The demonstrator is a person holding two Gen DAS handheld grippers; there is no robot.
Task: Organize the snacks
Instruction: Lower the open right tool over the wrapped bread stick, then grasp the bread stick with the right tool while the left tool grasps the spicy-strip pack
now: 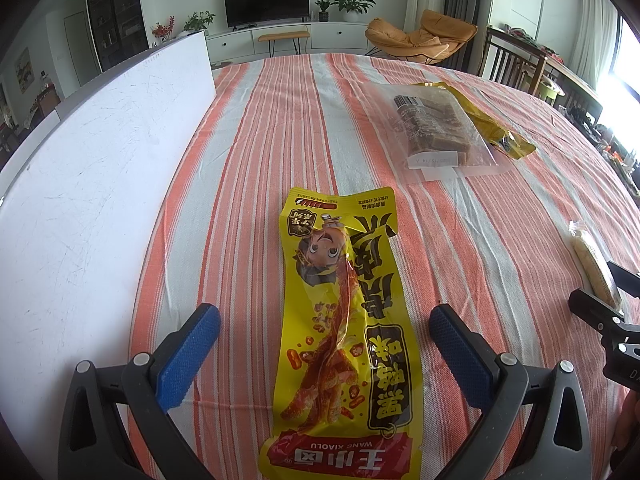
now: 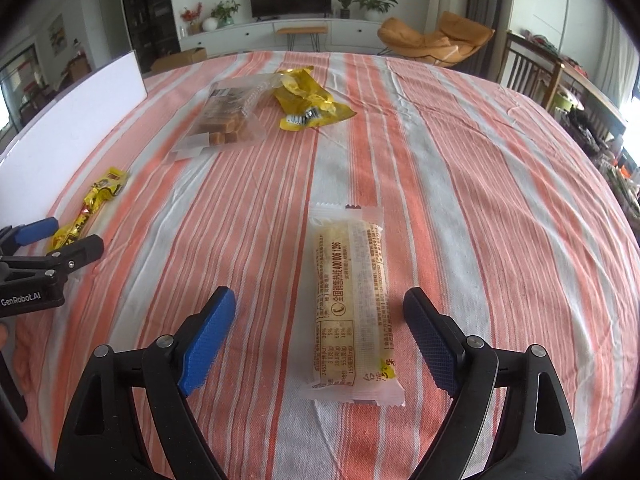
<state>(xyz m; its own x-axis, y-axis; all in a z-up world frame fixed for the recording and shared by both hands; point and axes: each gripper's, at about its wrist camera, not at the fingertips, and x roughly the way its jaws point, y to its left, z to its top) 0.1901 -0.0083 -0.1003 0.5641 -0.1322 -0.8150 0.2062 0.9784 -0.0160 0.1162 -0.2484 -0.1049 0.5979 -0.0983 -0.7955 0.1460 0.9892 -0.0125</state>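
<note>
1. Across the counter point(image 2: 460, 152), under its orange-and-white striped cloth, four snacks lie scattered; a white board point(image 1: 100, 168) runs along its left edge.
2. Toward the far side, the clear bag of brown cubes point(image 2: 224, 120) overlaps the crumpled yellow packet point(image 2: 312, 100); both look untouched and lie well apart from the grippers.
3. Nearer, the long yellow chicken-feet packet point(image 1: 340, 320) lies flat between the spread fingers of the left gripper point(image 1: 324, 332), which stands wide open and holds nothing; its pads do not touch the packet.
4. Just to the right, the pale wrapped bar point(image 2: 352, 304) lies flat between the fingers of the right gripper point(image 2: 320, 316), also wide open, pads clear of the wrapper on both sides.
5. No bin or tray shows in either view, so I cannot tell where the snacks are meant to go.
6. Judged from this, the sorting is at an early stage: nothing is grouped or lifted, and all four items remain to be placed.
</note>
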